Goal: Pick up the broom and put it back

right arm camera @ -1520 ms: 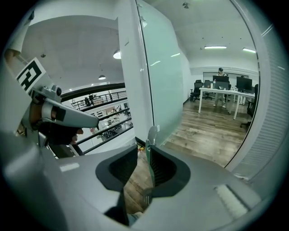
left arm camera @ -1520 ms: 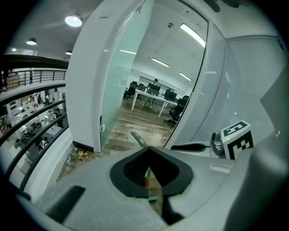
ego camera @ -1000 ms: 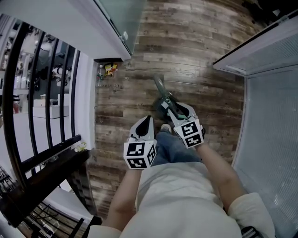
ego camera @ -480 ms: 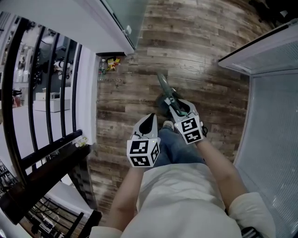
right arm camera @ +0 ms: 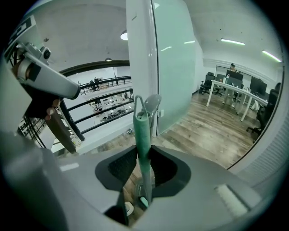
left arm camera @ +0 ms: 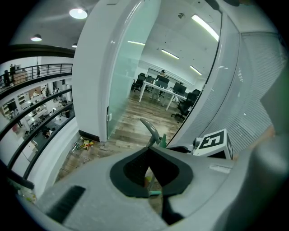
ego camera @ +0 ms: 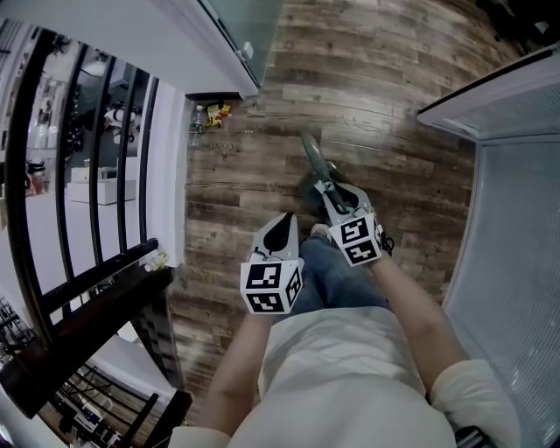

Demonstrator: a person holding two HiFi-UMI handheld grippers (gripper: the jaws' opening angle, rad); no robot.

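Note:
The broom stands nearly upright on the wood floor in front of my feet, with a green handle (right arm camera: pixel 143 144) and a grey hooked tip (ego camera: pixel 312 154). Its dark lower end (ego camera: pixel 306 187) rests by my shoe. My right gripper (ego camera: pixel 338 198) points down at a slant with the handle between its jaws. They have just been closing, and the pads now press on the green handle on both sides. My left gripper (ego camera: pixel 279 227) hovers to the left of the broom, shut and holding nothing. In the left gripper view the handle tip (left arm camera: pixel 150 130) rises just past its jaws.
A frosted glass door (ego camera: pixel 238 26) and a white wall stand ahead on the left. Beyond them run black railings (ego camera: pixel 87 175). Bottles and wrappers (ego camera: pixel 208 117) lie on the floor by the wall. A white ribbed partition (ego camera: pixel 516 227) closes off the right. Desks and chairs (left arm camera: pixel 163 88) stand far off.
My right gripper has sunk a little along the broom handle, and its jaws have drawn in around it. The left gripper has stayed where it was.

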